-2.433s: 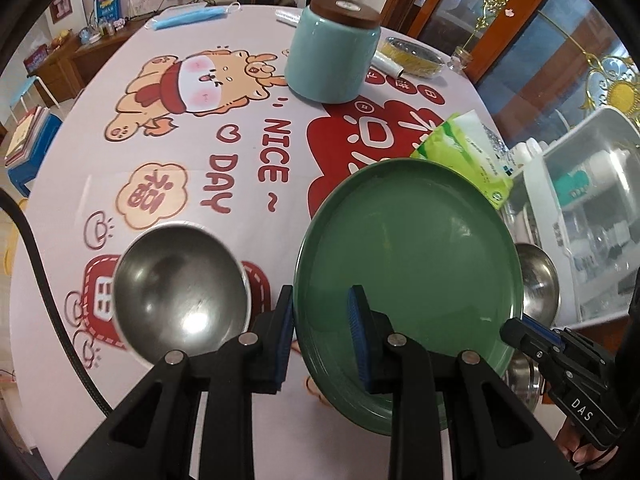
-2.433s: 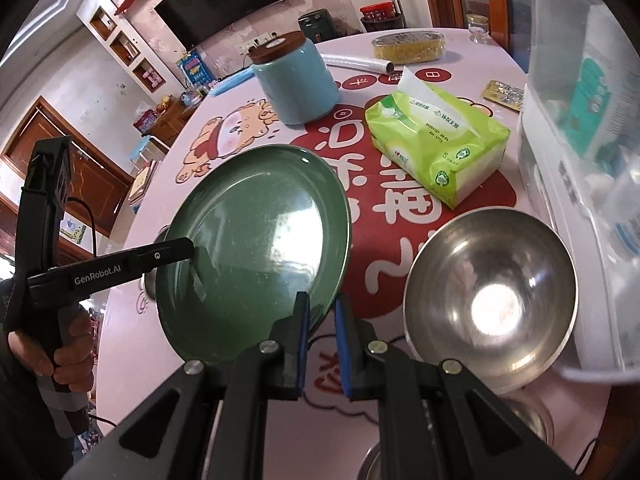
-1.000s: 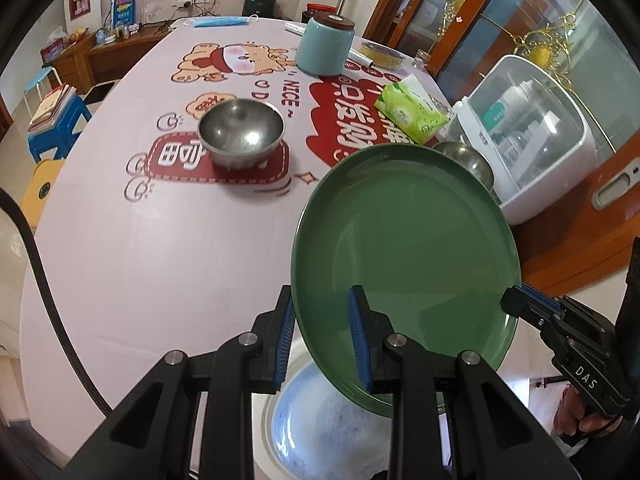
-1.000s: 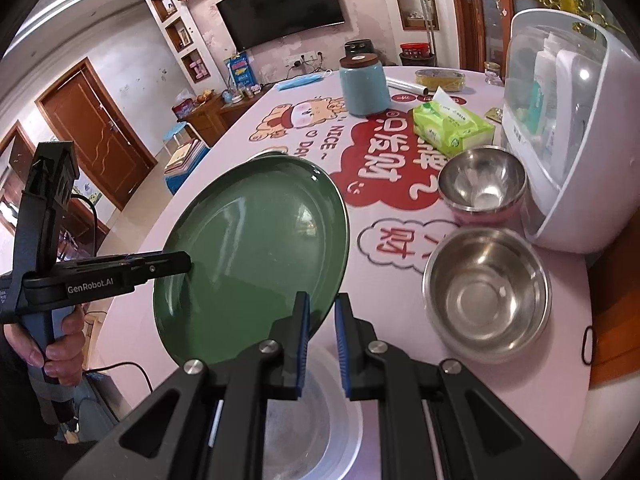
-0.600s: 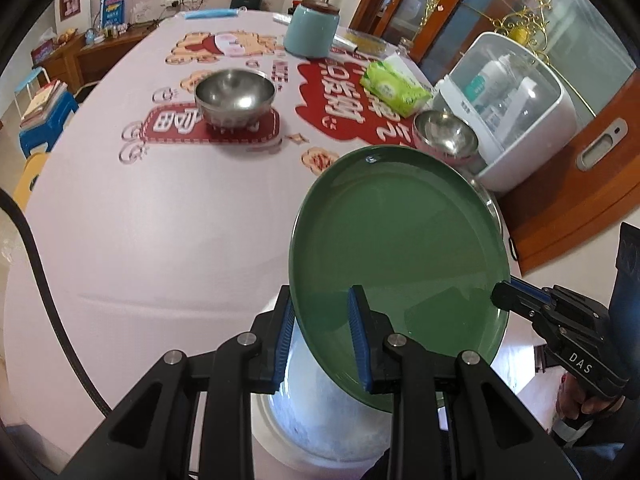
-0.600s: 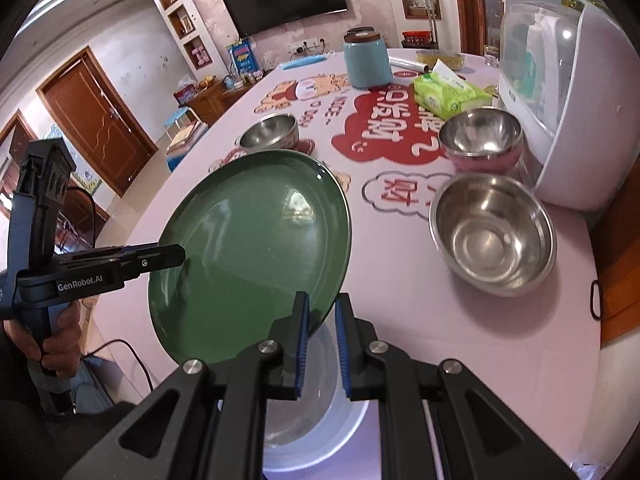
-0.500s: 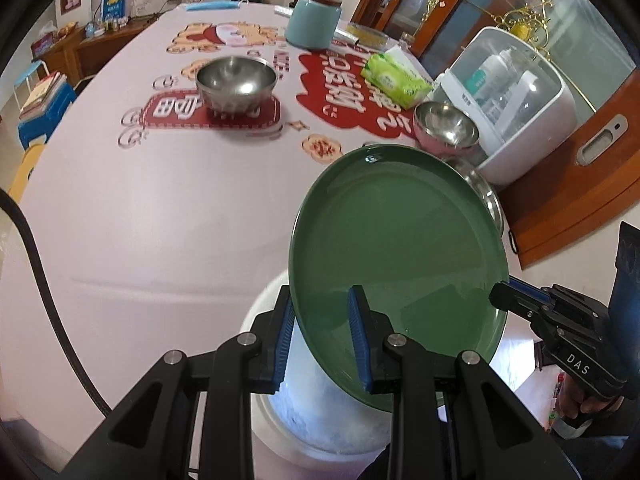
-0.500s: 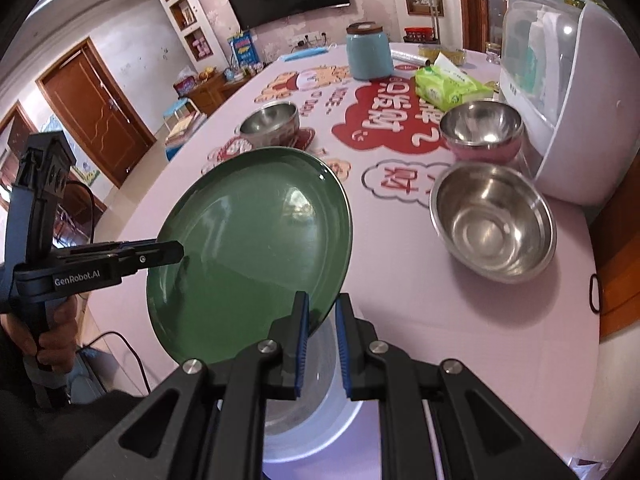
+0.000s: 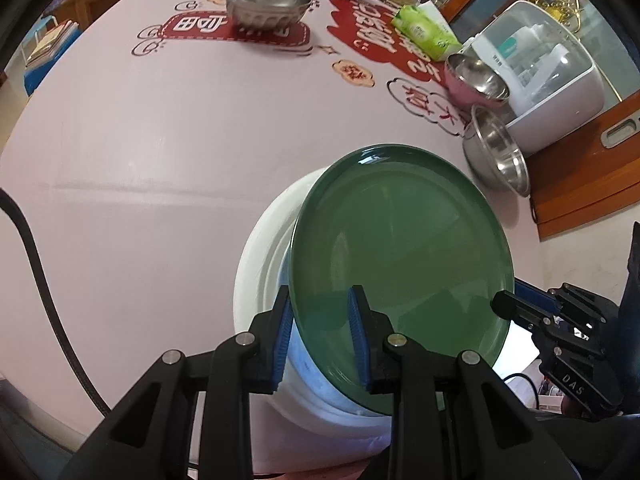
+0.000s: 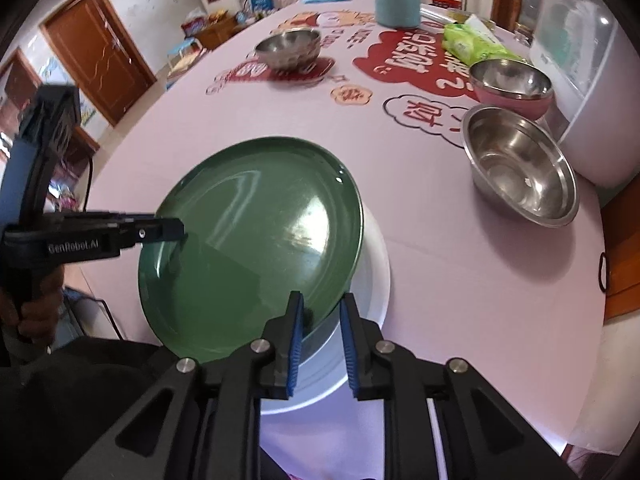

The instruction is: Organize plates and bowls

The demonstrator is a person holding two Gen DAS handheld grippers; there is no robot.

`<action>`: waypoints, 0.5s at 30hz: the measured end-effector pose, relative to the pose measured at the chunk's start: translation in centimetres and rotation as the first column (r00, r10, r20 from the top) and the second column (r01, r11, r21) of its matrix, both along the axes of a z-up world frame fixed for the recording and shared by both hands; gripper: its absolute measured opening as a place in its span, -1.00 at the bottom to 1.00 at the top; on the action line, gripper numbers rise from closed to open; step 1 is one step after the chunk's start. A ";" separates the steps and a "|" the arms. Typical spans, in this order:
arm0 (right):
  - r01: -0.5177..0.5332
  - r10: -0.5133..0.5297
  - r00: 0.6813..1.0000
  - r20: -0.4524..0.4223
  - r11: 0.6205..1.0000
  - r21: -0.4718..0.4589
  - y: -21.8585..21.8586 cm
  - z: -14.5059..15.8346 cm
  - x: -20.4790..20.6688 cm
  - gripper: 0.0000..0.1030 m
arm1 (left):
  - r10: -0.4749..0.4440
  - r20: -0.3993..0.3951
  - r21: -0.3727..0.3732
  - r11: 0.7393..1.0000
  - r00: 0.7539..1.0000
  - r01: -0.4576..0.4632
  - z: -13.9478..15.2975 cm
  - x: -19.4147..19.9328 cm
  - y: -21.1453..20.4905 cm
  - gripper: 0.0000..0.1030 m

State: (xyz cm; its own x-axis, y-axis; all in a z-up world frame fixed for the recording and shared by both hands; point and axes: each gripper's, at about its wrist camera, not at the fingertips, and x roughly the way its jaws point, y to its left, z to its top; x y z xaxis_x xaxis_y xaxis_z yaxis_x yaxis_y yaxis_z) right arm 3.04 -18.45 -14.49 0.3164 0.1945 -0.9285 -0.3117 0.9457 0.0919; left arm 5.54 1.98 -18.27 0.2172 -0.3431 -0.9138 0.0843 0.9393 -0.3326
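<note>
The green plate (image 9: 400, 252) is gripped at its near rim by the left tongs (image 9: 320, 336), whose pads are pressed on it. The right tongs (image 10: 320, 340) are being opened, the opposite rim seen between the parting pads. The plate is held tilted over a white plate (image 10: 374, 280) near the edge of the pink surface (image 9: 140, 152). Three metal bowls are set farther off.

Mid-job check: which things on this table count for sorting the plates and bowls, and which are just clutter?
For the job:
green plate, over the white plate
three steel bowls
left claw gripping the green plate's rim
right claw, jaws opening at the rim

Lying about:
teal jar
green tissue pack
white domed box
</note>
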 end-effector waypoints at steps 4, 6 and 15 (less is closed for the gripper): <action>-0.008 0.007 1.000 -0.018 1.000 -0.028 0.3 -0.6 -0.2 -0.61 | -0.009 -0.019 -0.006 1.000 1.000 0.009 -0.6 -0.2 0.1 -0.50; -0.004 0.003 1.000 -0.025 0.999 -0.034 0.4 -0.8 -0.3 -0.58 | -0.017 -0.020 -0.010 1.000 1.000 0.017 -0.6 -0.3 0.0 -0.49; -0.005 0.001 0.999 -0.045 0.997 -0.074 0.8 -1.5 -0.6 -0.56 | -0.063 -0.023 -0.001 0.998 0.998 0.063 -0.6 -0.1 -0.3 -0.41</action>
State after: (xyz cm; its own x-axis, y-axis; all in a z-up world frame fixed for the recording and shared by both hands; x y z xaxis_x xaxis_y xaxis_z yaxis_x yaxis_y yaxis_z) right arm 2.42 -17.62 -15.96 0.2733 0.1254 -0.9537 -0.3117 0.9495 0.0355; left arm 5.43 1.67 -18.88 0.1743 -0.3558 -0.9181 0.1362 0.9322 -0.3354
